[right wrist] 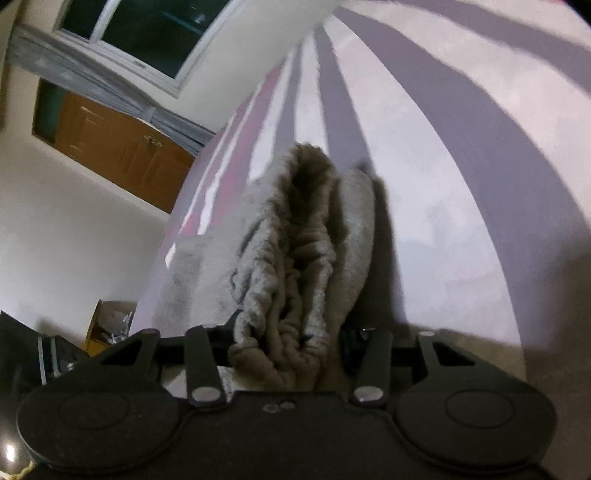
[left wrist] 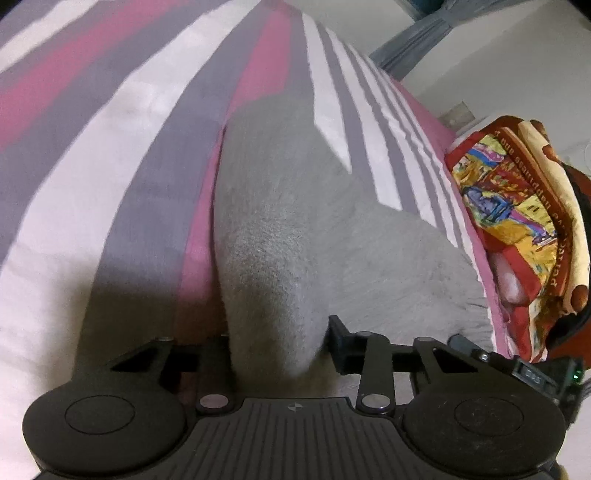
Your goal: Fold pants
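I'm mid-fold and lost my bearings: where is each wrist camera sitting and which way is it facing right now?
Left wrist: sits behind the left hand-held gripper, looking forward and down along a smooth stretch of the grey pants on the striped bedspread, a colourful printed cloth at right; only the black fingers and gripper body show.
Right wrist: sits behind the right hand-held gripper, facing the bunched waistband, with a window and wooden door beyond.
Shared: both see the same pants and bedspread, each gripper closed on fabric.

place: home bedroom | evidence: striped bedsheet (left wrist: 122, 122) (pink, grey, white), curtained window (right wrist: 147, 33), wooden door (right wrist: 122, 147), colourful blanket (left wrist: 517, 221)
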`<state>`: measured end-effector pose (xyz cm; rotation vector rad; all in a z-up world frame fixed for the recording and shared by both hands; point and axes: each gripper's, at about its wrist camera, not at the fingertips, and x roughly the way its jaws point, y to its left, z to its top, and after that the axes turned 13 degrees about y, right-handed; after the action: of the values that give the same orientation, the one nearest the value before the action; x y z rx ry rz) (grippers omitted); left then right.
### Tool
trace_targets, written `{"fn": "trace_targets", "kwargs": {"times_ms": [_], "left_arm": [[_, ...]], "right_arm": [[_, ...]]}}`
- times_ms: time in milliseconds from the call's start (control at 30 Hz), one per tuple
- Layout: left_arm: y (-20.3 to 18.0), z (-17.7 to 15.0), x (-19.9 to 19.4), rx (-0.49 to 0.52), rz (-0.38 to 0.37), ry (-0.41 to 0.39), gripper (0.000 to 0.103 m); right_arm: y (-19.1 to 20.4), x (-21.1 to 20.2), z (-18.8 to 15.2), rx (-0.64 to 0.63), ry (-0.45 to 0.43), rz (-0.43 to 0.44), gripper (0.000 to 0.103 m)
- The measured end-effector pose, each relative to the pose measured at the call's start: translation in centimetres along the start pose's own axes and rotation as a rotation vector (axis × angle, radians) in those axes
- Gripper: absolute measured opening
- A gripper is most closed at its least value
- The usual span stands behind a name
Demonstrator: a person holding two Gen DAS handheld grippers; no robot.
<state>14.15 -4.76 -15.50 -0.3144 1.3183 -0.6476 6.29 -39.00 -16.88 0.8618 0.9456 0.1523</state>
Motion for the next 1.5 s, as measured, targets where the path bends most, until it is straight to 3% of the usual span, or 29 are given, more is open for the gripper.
{"fn": "trace_targets", "kwargs": {"times_ms": [200,400,567,700,867,933,1000,1033,1133,1200,1267,1500], "left_arm": [[-2.1,2.0,-3.6,0.066,-0.01,-0.094,0.03],[-3.1,6.7,-5.8,0.096,-0.025,-0.166,0.03],[-3.4,11.6,-6.6,0.119,0.002,-0.236,0.03],[-2.9,14.9,-4.9,0.122,0.053,-0.234,0.03],[-1.7,15.8,0.5,0.112,0.177,-0.152,0.03],[-1.1,14.7,2.4,0.123,0.238,-0.139,0.043],[-0.4,13.7,3.0,0.107,0.242,-0.146,0.057],[-0.3,13.4,3.1,0.099,0.247,-0.156,0.059],[-0.6,13.4,3.2,0.098,0.288,-0.168,0.071],[-1.2,13.1,3.2,0.086,0.348,-0.179,0.086],[-1.5,12.9,3.0,0.095,0.39,-0.191,0.088],[-3.2,11.5,1.9,0.145,0.593,-0.255,0.103]], "right_arm": [[3.6,-1.8,1.4,-0.077,-0.07,0.042,0.045],[5.8,-2.2,5.1,-0.122,-0.131,0.103,0.045],[7.0,-3.0,5.9,-0.149,-0.174,0.122,0.045],[6.3,-1.8,6.6,-0.134,-0.172,0.094,0.045],[3.6,1.6,6.7,-0.088,-0.1,-0.013,0.047],[1.6,2.8,6.3,-0.036,-0.072,-0.069,0.049],[-0.4,3.0,5.6,0.021,-0.071,-0.048,0.055],[-0.8,3.0,5.3,0.033,-0.076,-0.041,0.056],[-0.6,2.8,5.1,0.029,-0.081,-0.058,0.066],[-0.2,2.2,5.0,0.041,-0.094,-0.074,0.072],[0.1,1.4,4.7,0.068,-0.127,-0.101,0.081],[2.2,-1.2,4.3,0.068,-0.171,-0.18,0.093]]}}
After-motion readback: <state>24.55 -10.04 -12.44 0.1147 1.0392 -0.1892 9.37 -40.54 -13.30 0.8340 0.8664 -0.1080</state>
